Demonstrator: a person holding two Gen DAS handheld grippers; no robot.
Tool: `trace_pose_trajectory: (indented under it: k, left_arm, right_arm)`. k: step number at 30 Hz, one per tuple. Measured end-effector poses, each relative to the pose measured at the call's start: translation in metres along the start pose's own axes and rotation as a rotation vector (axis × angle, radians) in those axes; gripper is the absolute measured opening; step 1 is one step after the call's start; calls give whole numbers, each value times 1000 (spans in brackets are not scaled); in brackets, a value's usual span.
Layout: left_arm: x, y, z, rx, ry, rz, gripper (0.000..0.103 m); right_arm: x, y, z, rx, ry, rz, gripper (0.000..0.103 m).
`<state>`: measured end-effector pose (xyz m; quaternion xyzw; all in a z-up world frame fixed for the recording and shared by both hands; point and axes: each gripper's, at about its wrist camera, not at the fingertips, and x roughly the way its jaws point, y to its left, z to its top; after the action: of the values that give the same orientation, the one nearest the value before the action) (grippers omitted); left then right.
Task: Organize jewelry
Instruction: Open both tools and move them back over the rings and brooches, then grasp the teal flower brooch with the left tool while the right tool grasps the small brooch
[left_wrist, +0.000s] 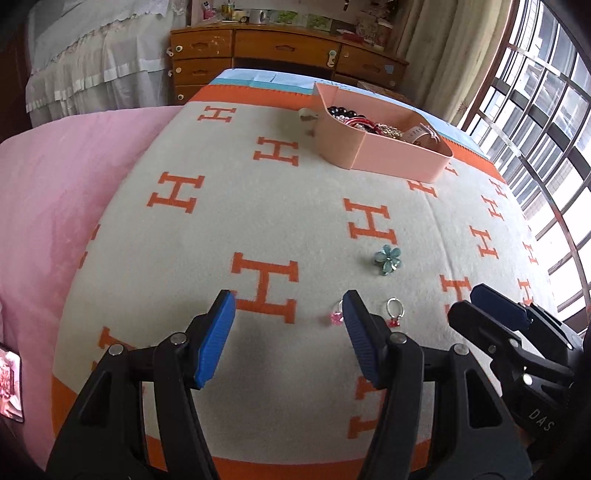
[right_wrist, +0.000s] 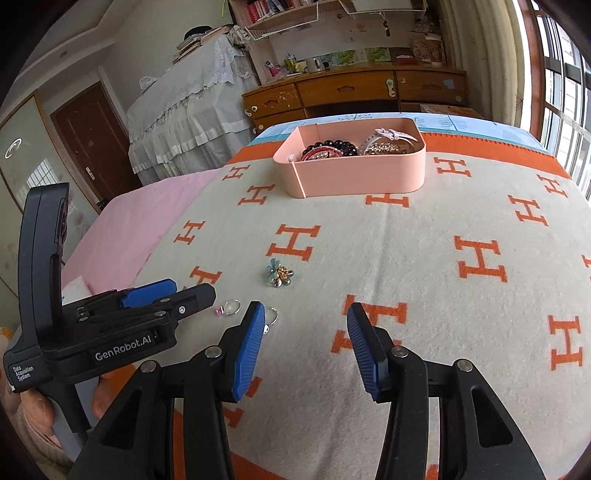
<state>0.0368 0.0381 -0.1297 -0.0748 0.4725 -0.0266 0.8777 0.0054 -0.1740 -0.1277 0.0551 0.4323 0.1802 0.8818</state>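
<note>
Both our left tool (left_wrist: 288, 306) and right tool (right_wrist: 304, 321) gape empty; the pink-stone ring (left_wrist: 336, 316) just ahead could snag in the blanket (left_wrist: 295, 206).

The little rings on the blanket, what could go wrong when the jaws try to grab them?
1. The pink-stone ring and the red-stone ring lie flat on the soft blanket; the wide pads may pinch fabric or miss the ring.
2. The rings lie close together beside the left gripper, so closing on one might knock the other away.
3. The right gripper is close by; the two could bump.
4. The pink box sits far across the bed; a ring could slip out on the way.
</note>
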Motion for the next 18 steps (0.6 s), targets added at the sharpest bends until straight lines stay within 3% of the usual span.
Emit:
trace_pose_trajectory:
  k: [5,18]
  left_arm:
    - [3,11,-3,-22,4,12,58]
    - [11,4,-6,49,43,31,58]
  right_arm:
    - [7,10,-5,-51,17,1,47]
    - [23,30,-17,-174,46,33,47]
